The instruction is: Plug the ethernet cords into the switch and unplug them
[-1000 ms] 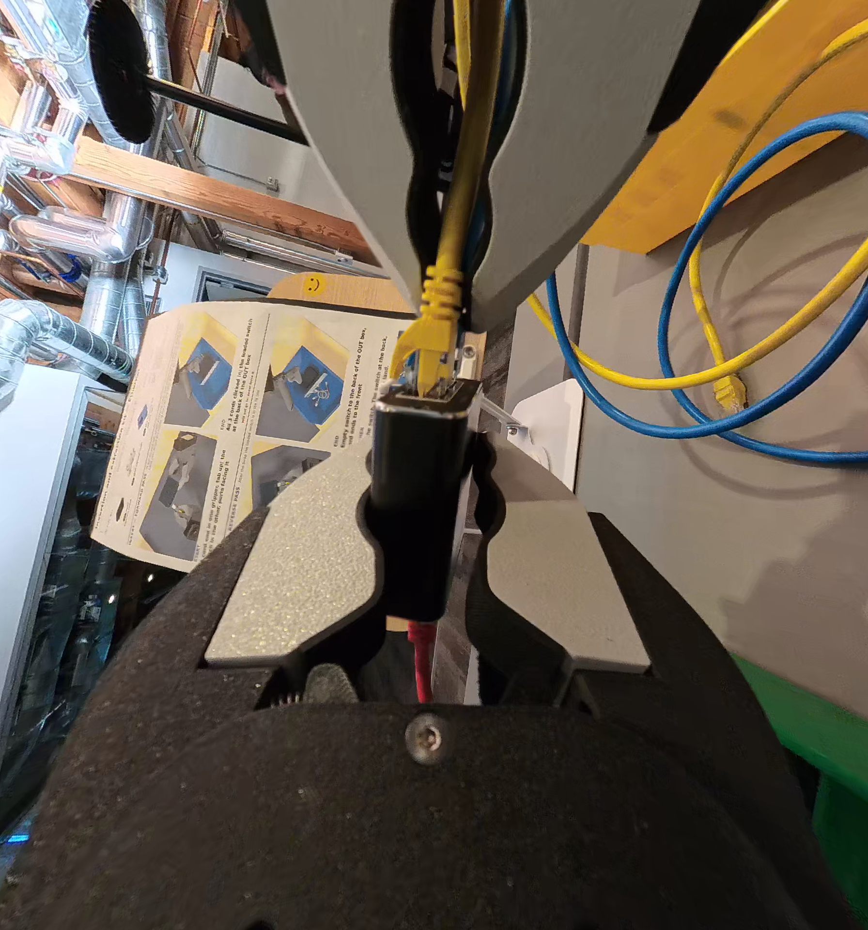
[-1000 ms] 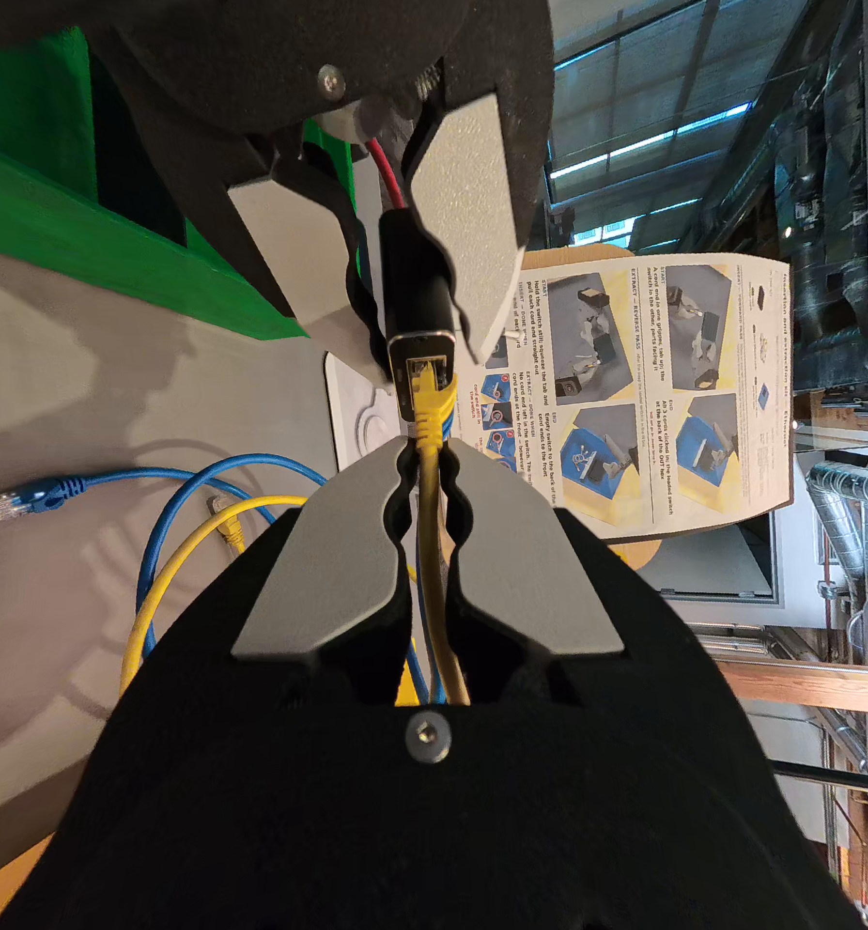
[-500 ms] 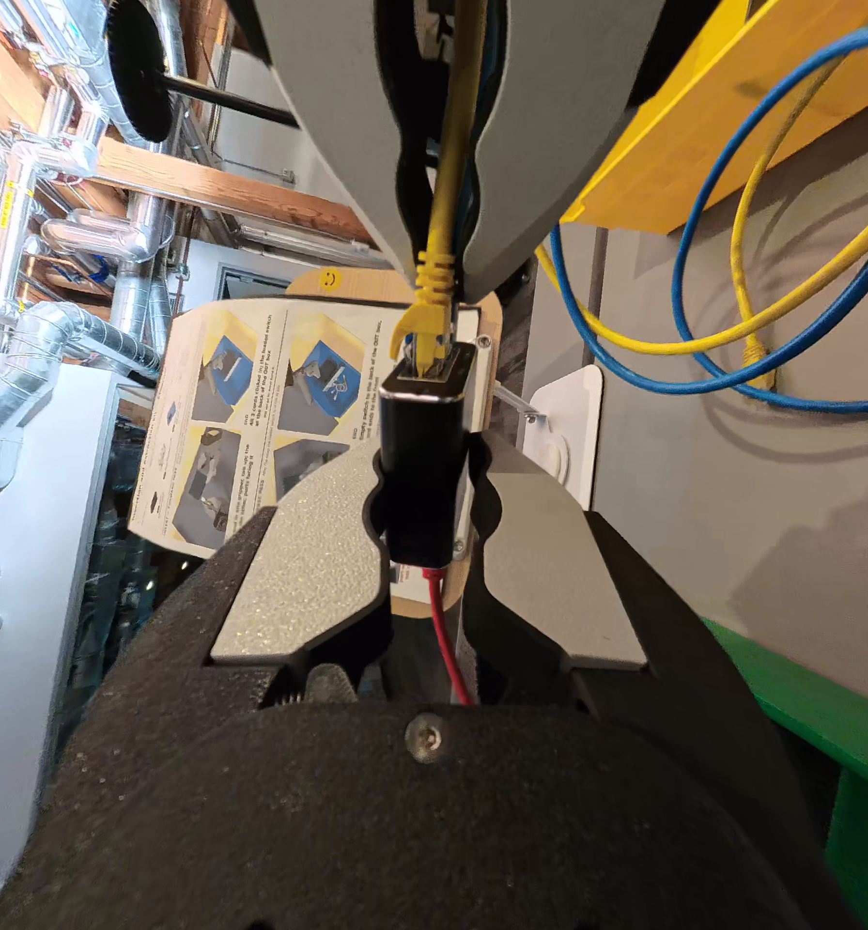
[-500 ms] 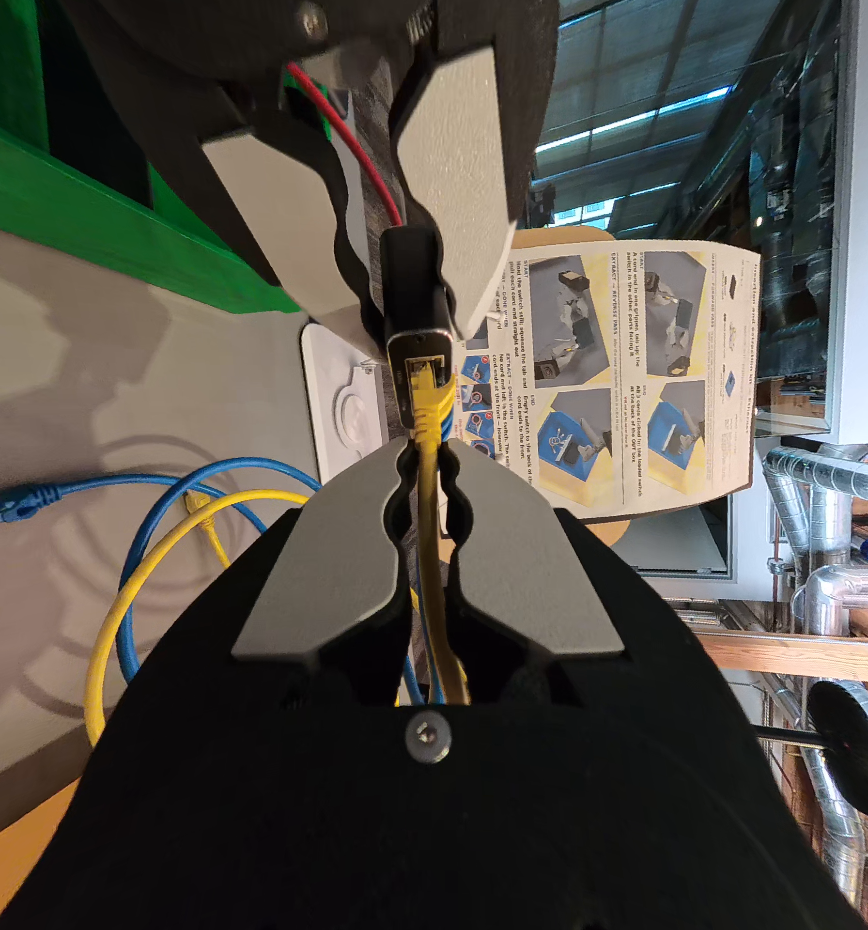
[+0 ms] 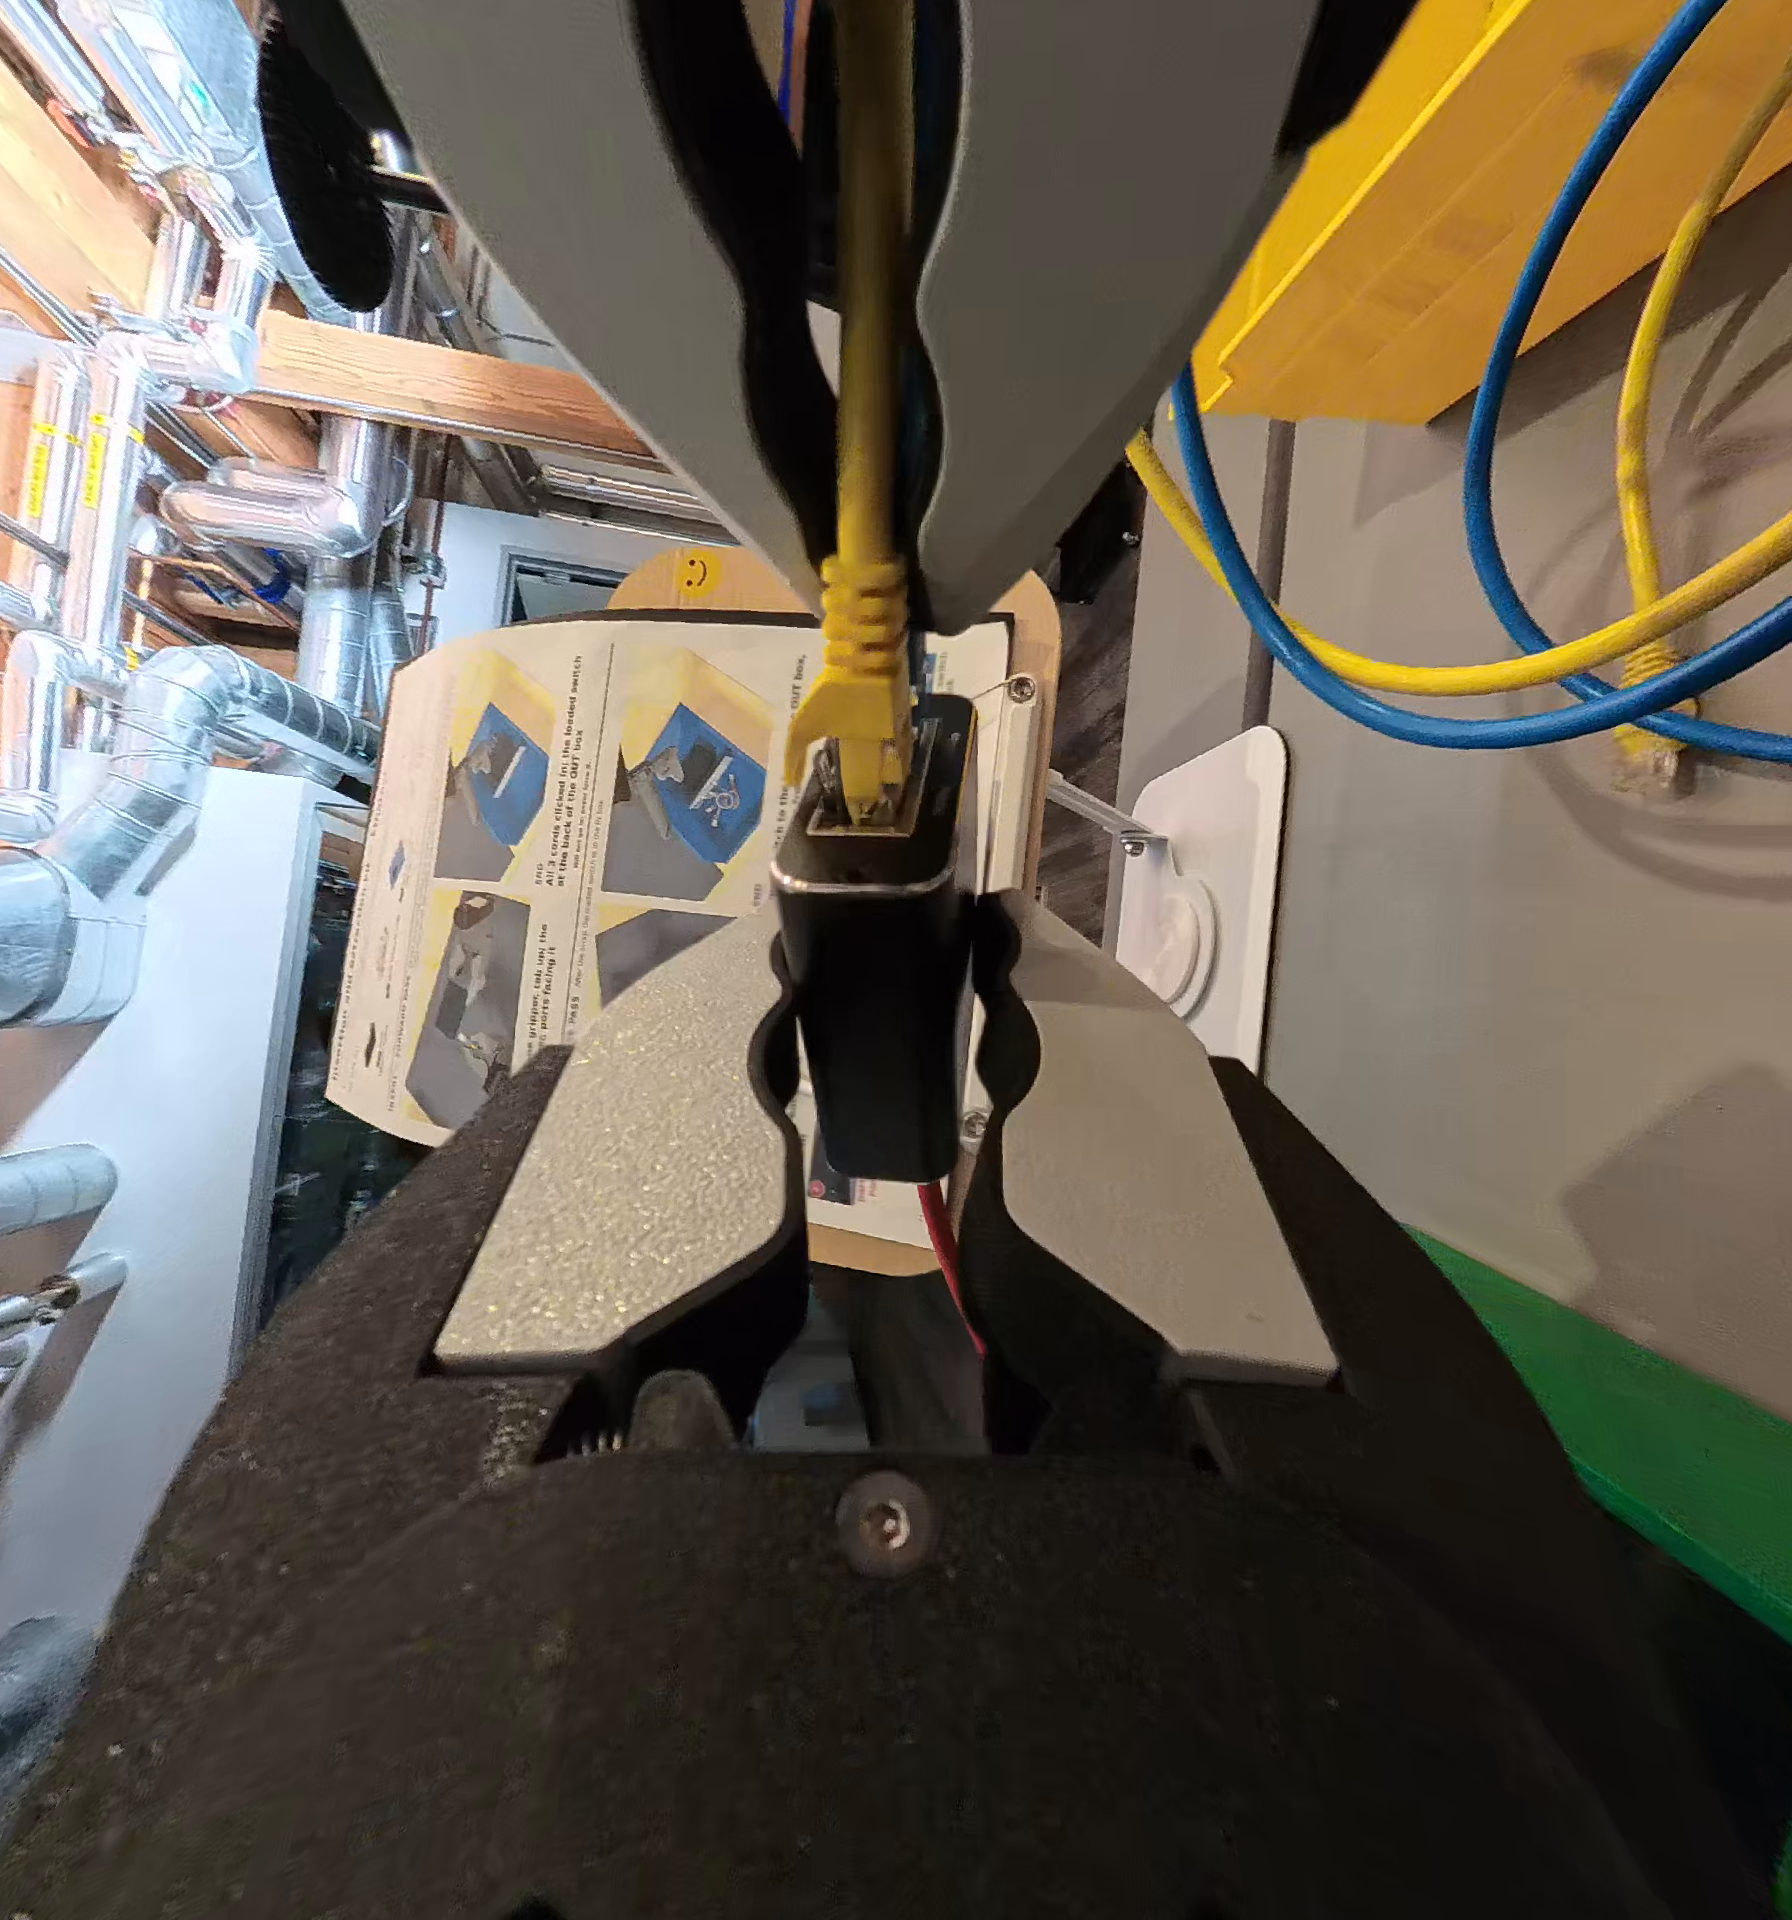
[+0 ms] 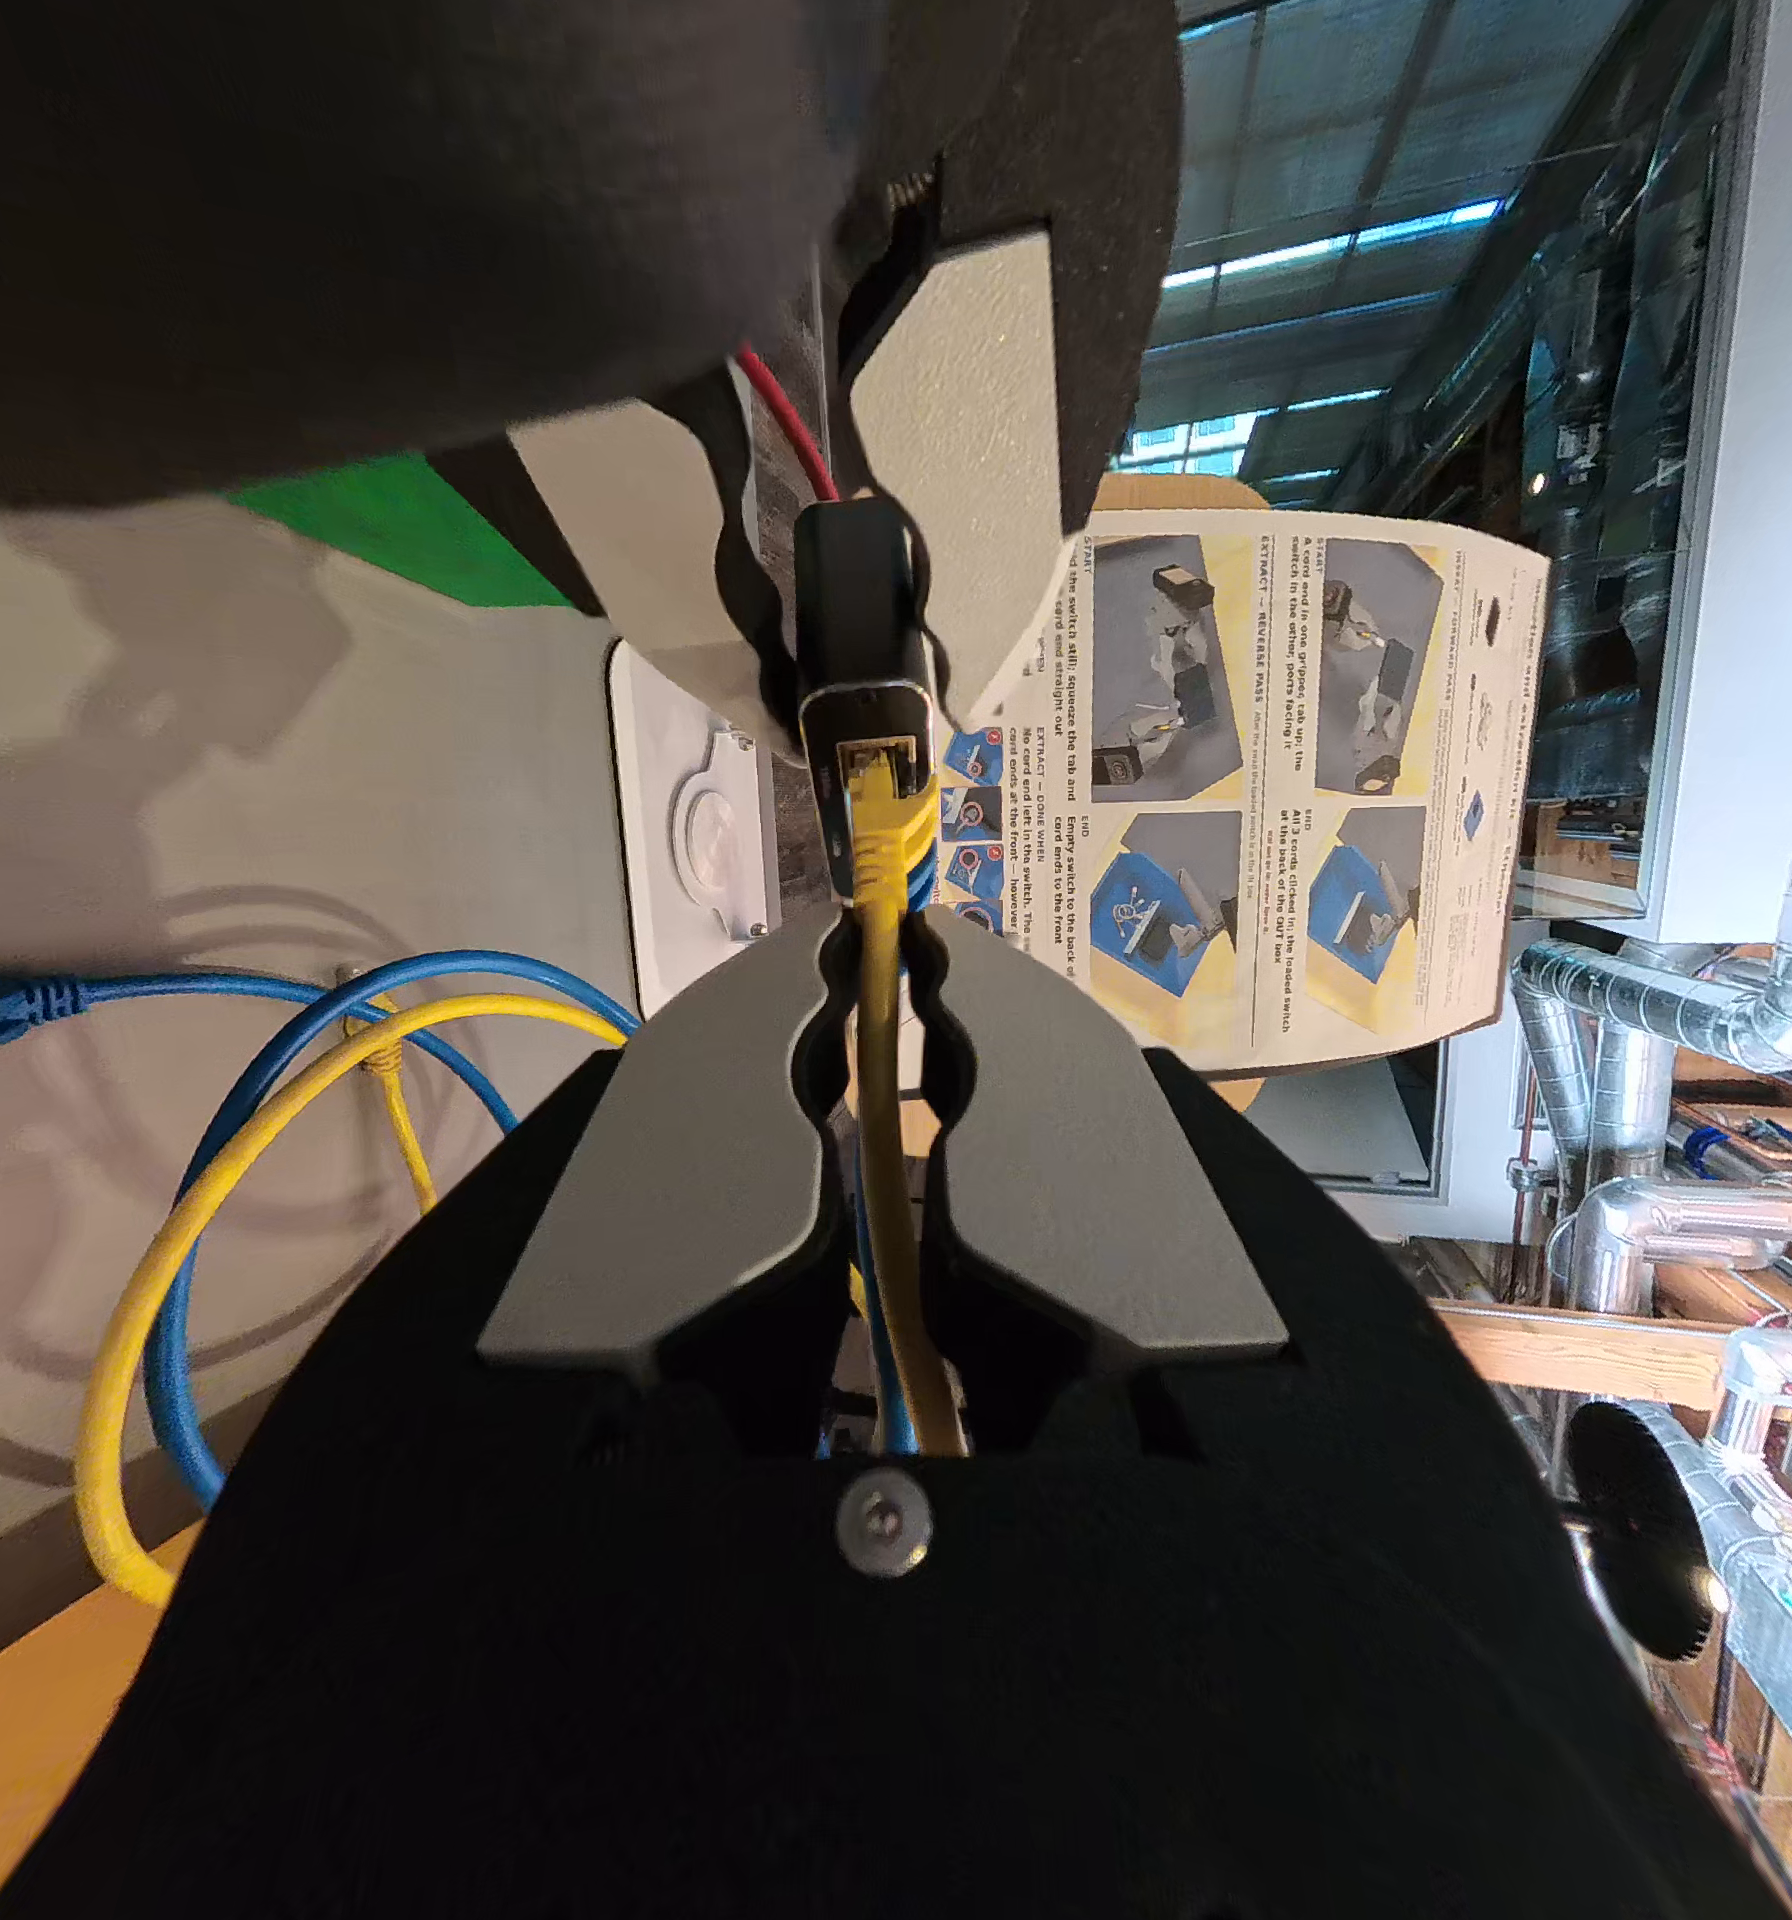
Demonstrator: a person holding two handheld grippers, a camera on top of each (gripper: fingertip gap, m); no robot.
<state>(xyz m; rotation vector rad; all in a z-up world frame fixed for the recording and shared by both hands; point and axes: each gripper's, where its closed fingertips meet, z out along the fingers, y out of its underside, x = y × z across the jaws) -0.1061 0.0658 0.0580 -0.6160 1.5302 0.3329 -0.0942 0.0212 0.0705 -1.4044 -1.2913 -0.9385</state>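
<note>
Both grippers tilted further, left gripper (image 5: 876,997) clamping switch (image 5: 871,997), right gripper (image 6: 887,997) pinching yellow cord (image 6: 881,1039)

— What was seen behind the work area?
— A printed instruction sheet (image 5: 580,831) was mounted on a wooden board (image 5: 1039,665), and a white plate (image 5: 1209,883) was fixed to the grey surface (image 5: 1546,987)

— And further off?
— Silver ducts (image 5: 92,810) and wooden beams (image 5: 435,374) were seen, with a green edge (image 5: 1650,1455) and a yellow panel (image 5: 1391,208) nearby

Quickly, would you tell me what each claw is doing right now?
Left claw: closed on the black switch.
Right claw: closed on the yellow cord.
</note>
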